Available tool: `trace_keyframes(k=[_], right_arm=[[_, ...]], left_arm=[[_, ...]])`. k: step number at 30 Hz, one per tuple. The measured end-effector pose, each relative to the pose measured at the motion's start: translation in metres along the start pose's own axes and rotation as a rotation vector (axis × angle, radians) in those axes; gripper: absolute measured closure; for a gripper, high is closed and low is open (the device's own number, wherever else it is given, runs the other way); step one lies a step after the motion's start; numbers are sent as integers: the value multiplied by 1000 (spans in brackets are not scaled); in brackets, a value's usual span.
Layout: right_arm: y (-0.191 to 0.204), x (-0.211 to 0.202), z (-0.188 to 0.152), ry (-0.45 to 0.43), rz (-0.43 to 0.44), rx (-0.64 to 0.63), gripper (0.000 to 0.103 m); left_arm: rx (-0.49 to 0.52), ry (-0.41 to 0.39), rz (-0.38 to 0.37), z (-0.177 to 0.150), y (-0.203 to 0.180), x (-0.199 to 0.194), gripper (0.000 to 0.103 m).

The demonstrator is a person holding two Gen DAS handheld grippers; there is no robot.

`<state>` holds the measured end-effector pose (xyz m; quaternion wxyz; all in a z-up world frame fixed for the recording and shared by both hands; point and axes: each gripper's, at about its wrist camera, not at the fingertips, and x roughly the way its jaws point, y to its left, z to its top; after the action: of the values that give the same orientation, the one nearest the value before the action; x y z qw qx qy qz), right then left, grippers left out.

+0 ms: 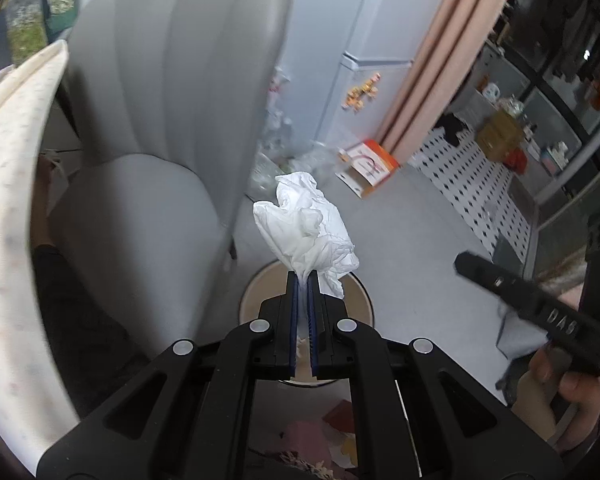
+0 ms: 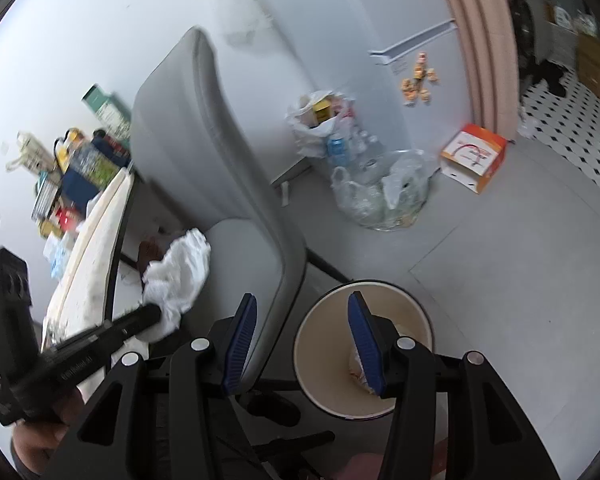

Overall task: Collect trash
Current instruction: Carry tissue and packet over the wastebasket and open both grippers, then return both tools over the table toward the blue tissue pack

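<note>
My left gripper [image 1: 303, 276] is shut on a crumpled white tissue [image 1: 306, 222] and holds it in the air above a round beige trash bin [image 1: 249, 294] on the floor. The same tissue [image 2: 180, 268] shows in the right wrist view, at the tip of the left gripper [image 2: 152, 312], in front of the chair seat. My right gripper [image 2: 302, 304] is open and empty, hovering over the bin [image 2: 328, 336], which has some paper scraps inside. The right gripper's black body [image 1: 520, 292] shows at the right of the left wrist view.
A grey upholstered chair [image 1: 160, 128] stands just left of the bin. A cream table edge [image 1: 12, 184] lies at the far left, with clutter [image 2: 76, 160] on it. Clear plastic bags of bottles [image 2: 380, 188] and an orange-white box [image 2: 474, 156] sit by the wall. A pink curtain [image 2: 480, 40] hangs at the back.
</note>
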<state>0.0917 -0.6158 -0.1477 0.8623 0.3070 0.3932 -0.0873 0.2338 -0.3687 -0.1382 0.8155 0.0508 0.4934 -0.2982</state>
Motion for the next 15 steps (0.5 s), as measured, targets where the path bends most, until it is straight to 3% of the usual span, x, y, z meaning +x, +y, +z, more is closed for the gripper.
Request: trace_keyframes(k=[5, 6, 8, 10, 15], right_arm=[[-20, -11, 7, -34, -29, 35, 55], [-23, -13, 8, -39, -33, 39, 55], [-25, -15, 10, -45, -37, 43, 55], [-27, -15, 11, -48, -39, 48, 55], [-20, -15, 13, -51, -30, 43, 55]], left_arm=[[27, 52, -45, -2, -18, 18, 95], [27, 62, -55, -2, -19, 20, 90], [20, 66, -84, -2, -19, 21, 57], [7, 44, -77, -1, -17, 18, 50], [-23, 16, -63, 4, -4, 5, 43]])
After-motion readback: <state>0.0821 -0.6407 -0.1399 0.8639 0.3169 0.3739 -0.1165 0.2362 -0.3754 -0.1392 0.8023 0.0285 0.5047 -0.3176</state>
